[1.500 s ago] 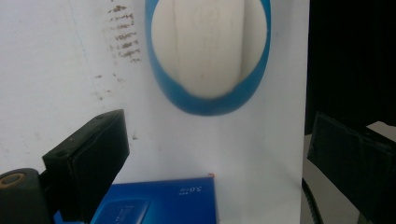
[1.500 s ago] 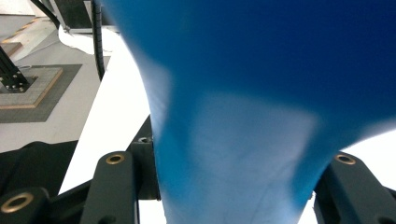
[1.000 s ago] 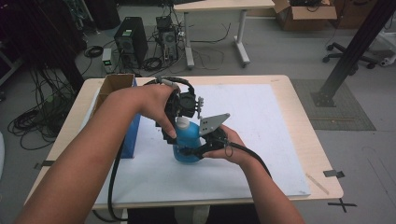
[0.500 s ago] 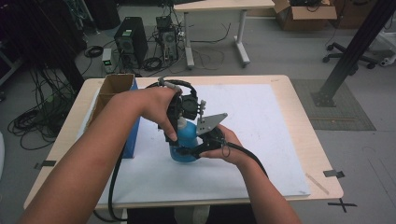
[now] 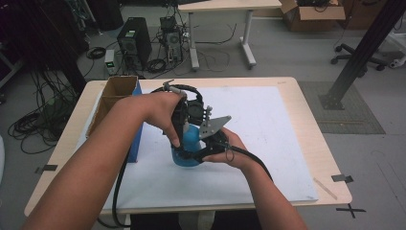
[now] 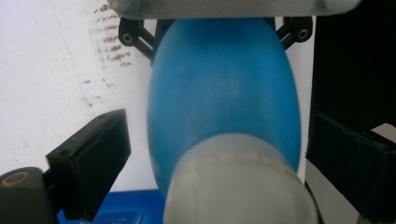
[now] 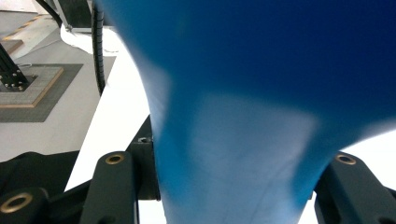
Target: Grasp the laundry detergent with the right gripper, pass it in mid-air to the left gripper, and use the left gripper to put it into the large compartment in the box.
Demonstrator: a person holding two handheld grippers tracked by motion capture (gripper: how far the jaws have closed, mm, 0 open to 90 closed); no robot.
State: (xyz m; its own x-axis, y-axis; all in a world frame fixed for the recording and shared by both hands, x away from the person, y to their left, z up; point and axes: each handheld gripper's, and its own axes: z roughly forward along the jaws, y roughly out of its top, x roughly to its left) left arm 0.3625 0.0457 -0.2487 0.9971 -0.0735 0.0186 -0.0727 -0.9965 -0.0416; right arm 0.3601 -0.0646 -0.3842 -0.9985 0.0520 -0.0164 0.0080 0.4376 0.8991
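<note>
A blue bottle (image 5: 189,143) with a whitish cap (image 6: 238,182) stands on the white sheet (image 5: 268,124). My right gripper (image 5: 191,155) comes in from the right and is shut on the bottle's lower body (image 7: 233,140), a jaw on either side. My left gripper (image 5: 184,127) points down over the bottle's top. Its jaws have just been closing and straddle the cap and the bottle's body (image 6: 224,93). The left pad (image 6: 93,149) stands clear of the cap, while the right pad (image 6: 345,154) is near the bottle's side.
A cardboard box with a blue side (image 5: 117,96) stands at the table's left, close to my left forearm. The white sheet covers most of the wooden table (image 5: 321,143). A computer tower (image 5: 134,40), cables and another desk (image 5: 225,9) lie beyond.
</note>
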